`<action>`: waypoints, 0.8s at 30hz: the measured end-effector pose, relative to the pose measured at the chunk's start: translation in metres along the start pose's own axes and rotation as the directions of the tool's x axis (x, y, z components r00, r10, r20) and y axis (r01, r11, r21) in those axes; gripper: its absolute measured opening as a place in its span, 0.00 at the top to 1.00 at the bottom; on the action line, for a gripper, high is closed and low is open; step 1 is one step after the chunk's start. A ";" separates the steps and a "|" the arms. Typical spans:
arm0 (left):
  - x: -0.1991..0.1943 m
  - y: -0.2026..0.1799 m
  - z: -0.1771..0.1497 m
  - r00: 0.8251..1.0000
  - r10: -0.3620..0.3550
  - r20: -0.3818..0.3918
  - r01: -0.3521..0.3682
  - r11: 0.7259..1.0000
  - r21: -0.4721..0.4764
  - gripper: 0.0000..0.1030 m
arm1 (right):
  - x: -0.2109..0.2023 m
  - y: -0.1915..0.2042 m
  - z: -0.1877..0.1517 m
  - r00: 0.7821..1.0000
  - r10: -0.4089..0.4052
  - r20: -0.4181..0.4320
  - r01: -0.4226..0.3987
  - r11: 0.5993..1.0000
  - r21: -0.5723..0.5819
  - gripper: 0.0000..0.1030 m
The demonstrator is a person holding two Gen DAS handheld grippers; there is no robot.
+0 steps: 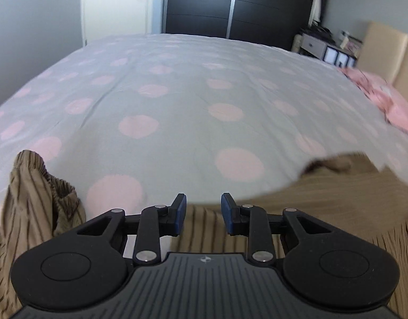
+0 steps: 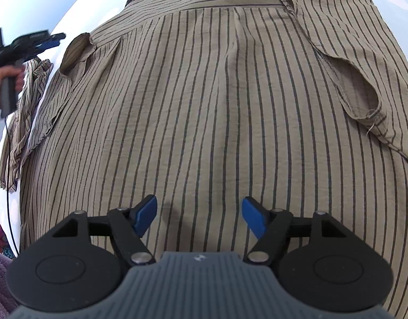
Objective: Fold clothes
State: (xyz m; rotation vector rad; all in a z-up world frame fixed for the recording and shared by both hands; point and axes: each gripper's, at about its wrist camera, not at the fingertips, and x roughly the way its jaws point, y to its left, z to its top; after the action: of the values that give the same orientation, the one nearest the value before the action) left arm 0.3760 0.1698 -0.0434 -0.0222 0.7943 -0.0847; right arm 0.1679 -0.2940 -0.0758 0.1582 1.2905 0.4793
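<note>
A tan shirt with dark stripes (image 2: 204, 93) lies spread flat on the bed with its collar at the far end. Its right sleeve (image 2: 363, 85) is folded in over the body. The left sleeve (image 2: 26, 101) lies bunched beside it, its gathered cuff (image 1: 31, 186) at the left of the left wrist view. My right gripper (image 2: 200, 215) hovers over the shirt's lower back, jaws wide apart and empty. My left gripper (image 1: 204, 212) is over the shirt's edge, jaws narrowly apart with nothing between them. The right wrist view also shows the left gripper (image 2: 44, 41), above the bunched sleeve.
The bed cover (image 1: 177, 101) is grey with pink dots. A pink pillow (image 1: 384, 98) lies at its right by a beige headboard (image 1: 382, 45). A dark wardrobe (image 1: 230, 8) and a small nightstand (image 1: 315, 45) stand beyond the bed. A hand (image 2: 7, 77) holds the left gripper's handle.
</note>
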 end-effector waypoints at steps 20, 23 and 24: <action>-0.010 -0.083 -0.034 0.986 -0.163 -0.026 0.165 0.980 0.110 0.76 | -0.014 0.013 -0.013 1.000 0.004 0.017 -0.004 1.000 -0.022 0.28; 0.005 -0.071 -0.032 0.983 -0.143 -0.118 0.150 0.987 0.053 0.76 | -0.019 0.012 -0.020 1.000 0.003 0.022 -0.002 1.000 -0.025 0.28; 0.013 -0.067 -0.033 0.973 -0.144 -0.178 0.152 0.988 0.031 0.76 | -0.018 0.013 -0.019 1.000 0.000 0.022 0.001 1.000 -0.025 0.28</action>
State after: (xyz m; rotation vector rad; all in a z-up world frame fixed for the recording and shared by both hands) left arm 0.3572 0.1018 -0.0720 -0.0325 0.9661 -0.2484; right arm 0.1428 -0.2930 -0.0609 0.1417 1.2624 0.4916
